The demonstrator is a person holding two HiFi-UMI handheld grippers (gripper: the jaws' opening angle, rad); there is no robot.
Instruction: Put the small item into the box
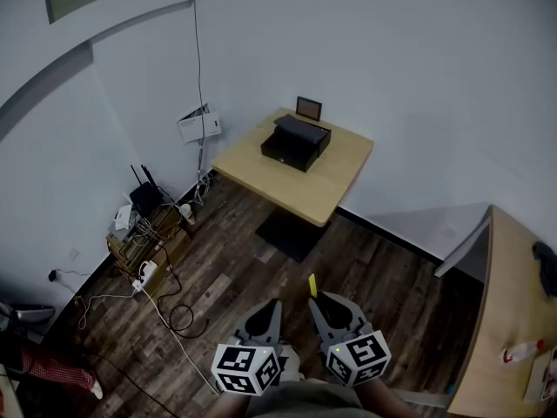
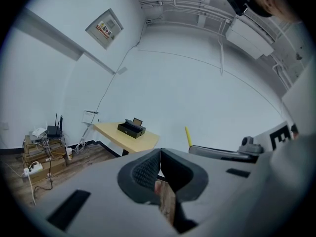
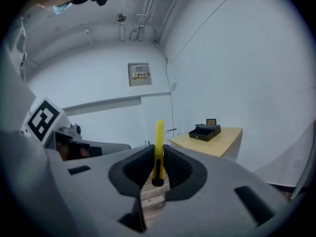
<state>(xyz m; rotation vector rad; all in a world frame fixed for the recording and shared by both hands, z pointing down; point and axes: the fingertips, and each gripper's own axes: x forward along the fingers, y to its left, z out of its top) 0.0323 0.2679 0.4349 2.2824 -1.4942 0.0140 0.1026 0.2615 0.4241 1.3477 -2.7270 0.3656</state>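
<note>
- We judge the step in hand to be the carry: the black box (image 1: 296, 142) sits on the light wooden worktop (image 1: 339, 181) by the far wall, well apart from us, with wooden floor between.
- The right gripper (image 3: 158, 154) has its fingers (image 3: 138, 169) clamped on the small yellow item (image 3: 159, 142), one pad on each flat side.
- The left gripper (image 2: 160, 164) hangs beside it with its fingers (image 2: 143, 172) together and nothing between them.
- To do this well, we would walk up with the clamp firm and the item pointing ahead, then bring it right over the box before lowering. Letting go belongs only once the item's tip is inside the walls.
- From here we cannot tell how the box opens, so the free left gripper may be needed to steady it.
- The item is a slim, straight yellow stick with a dark lower end seated between the pads. It stands well past the fingertips, so a knock on the box rim could twist it in the grip.
</note>
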